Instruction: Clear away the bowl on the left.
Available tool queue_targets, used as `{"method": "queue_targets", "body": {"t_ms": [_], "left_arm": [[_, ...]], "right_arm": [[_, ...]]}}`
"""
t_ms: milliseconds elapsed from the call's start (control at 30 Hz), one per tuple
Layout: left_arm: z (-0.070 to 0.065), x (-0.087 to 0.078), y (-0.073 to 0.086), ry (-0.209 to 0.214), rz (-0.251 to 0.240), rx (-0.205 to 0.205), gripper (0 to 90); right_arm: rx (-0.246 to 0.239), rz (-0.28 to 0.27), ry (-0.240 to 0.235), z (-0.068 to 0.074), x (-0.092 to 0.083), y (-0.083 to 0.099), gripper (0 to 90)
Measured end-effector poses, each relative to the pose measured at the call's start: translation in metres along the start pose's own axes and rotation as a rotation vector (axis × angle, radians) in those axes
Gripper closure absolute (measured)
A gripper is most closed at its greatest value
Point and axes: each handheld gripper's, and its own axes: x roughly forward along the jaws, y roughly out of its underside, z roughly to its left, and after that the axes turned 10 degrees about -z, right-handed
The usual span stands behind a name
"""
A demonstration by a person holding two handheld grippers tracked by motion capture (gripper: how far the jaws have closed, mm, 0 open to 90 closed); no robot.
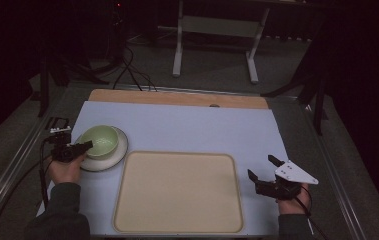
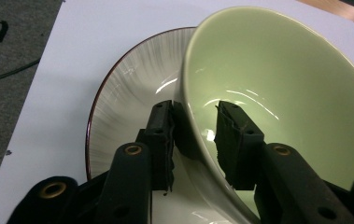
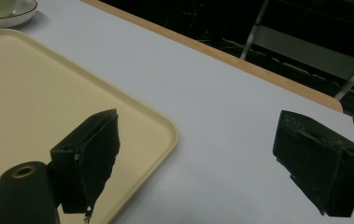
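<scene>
1. High view: the person's left gripper [image 1: 84, 146] sits at the left edge of the white tabletop sheet [image 1: 187, 125], its jaws over the near rim of a pale green bowl [image 1: 100, 140].
2. The bowl stands on a white plate [image 1: 119, 151] with a dark rim, close to the sheet's left edge and just beyond the far left corner of a beige tray [image 1: 179, 192].
3. In the left gripper view, one jaw is outside the bowl's wall and the other inside, the wall between them. The outer pad [image 2: 177, 126] touches the wall; I can't tell whether the inner one presses on it.
4. The right gripper [image 1: 262, 169] rests near the right edge of the sheet, just beside the tray's right side, jaws spread wide with nothing between them.
5. The tray lies along the near edge.
</scene>
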Motion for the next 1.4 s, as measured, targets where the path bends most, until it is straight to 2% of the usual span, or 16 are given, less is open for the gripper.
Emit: {"method": "queue_targets", "body": {"t_ms": [200,600,700,800,867,1033,1133,1267,1400], "left_arm": [[0.001,0.003,0.002,0.01,0.016,-0.02,70.4],[0.005,0.0,0.005,0.04,0.026,-0.064,81.9],[0.004,-0.001,0.006,0.033,0.031,-0.058,82.7],[0.002,-0.003,0.007,0.044,0.033,-0.043,82.9],[0.003,-0.004,0.007,0.05,0.035,-0.049,82.9],[0.011,-0.007,0.01,0.099,0.023,-0.114,82.8],[0.014,-0.007,0.011,0.109,0.017,-0.133,83.2],[0.014,-0.009,0.011,0.103,0.009,-0.13,83.3],[0.013,-0.013,0.01,0.115,-0.01,-0.131,83.3]], "right_arm": [[-0.011,0.003,-0.003,0.001,0.0,0.0,14.2],[0.001,-0.01,0.001,0.0,-0.001,-0.001,14.5],[-0.004,-0.008,-0.001,0.001,-0.001,-0.001,14.5],[-0.003,-0.009,-0.002,0.001,-0.001,-0.001,14.5],[-0.004,-0.013,-0.002,0.0,-0.002,-0.001,14.5],[-0.005,-0.013,-0.005,0.0,-0.002,-0.001,14.4],[-0.003,-0.014,-0.003,0.0,-0.002,-0.001,14.4],[-0.001,-0.015,-0.002,0.0,-0.002,-0.002,14.5],[0.0,-0.016,-0.002,0.0,-0.002,-0.002,14.5]]}}
